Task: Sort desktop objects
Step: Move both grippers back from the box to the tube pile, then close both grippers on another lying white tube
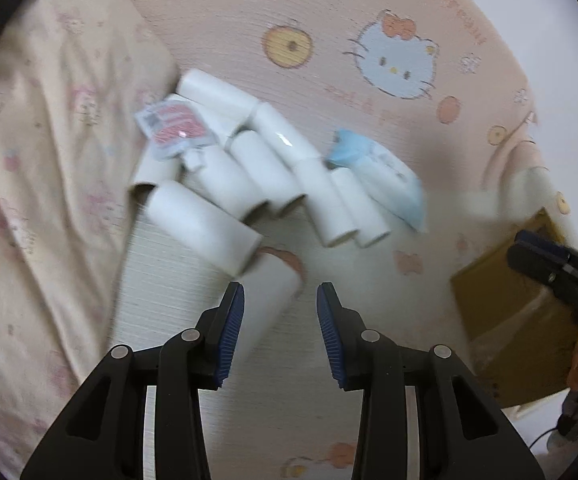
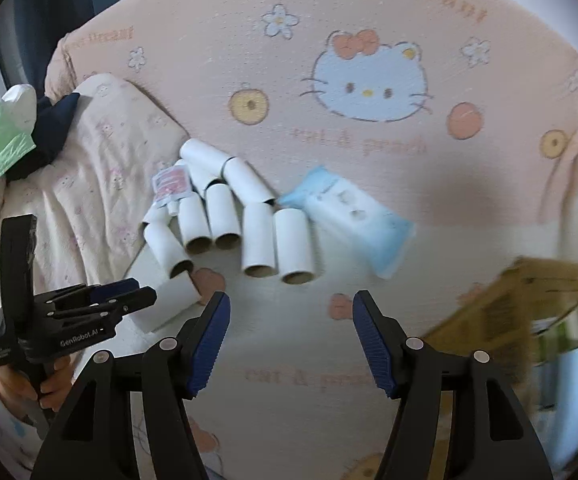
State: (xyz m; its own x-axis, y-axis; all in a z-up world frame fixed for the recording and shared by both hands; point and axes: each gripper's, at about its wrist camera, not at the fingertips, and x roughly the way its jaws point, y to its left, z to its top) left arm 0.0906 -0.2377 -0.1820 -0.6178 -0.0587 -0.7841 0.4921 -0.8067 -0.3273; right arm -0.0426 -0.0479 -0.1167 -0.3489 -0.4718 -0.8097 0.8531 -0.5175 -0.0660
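Nearest the left camera, the left tool point(image 1: 280, 294) stands released with nothing between its pads, and a white tube point(image 1: 267, 300) lies just past its left pad, end toward the camera. The right tool point(image 2: 291, 304) is likewise spread wide and empty, over bare pink sheet point(image 2: 297, 360) (this looks like a bed, not a desk). To its right a brown box point(image 2: 501, 312) sits tilted at the frame's edge, blurred.

Further out, the other tubes point(image 2: 257, 240) lie in a loose cluster, some side by side with open ends facing the cameras, others stacked crosswise behind. A small red-and-white pouch point(image 2: 171, 184) rests on the cluster's left end, touching the tubes beneath. A blue-and-white pack point(image 2: 353, 220) lies just right of the cluster, its near edge touching the tubes. Beyond is a crumpled cream quilt point(image 2: 89, 184) on the left.

Both tools seem to be on approach, nothing yet picked. The near tube looks like the left tool's target; the next move calls for straddling it across its width, then closing gently, since hollow card will crush. The right tool probably suits the pack or a right-hand tube, with the box the likely bin.
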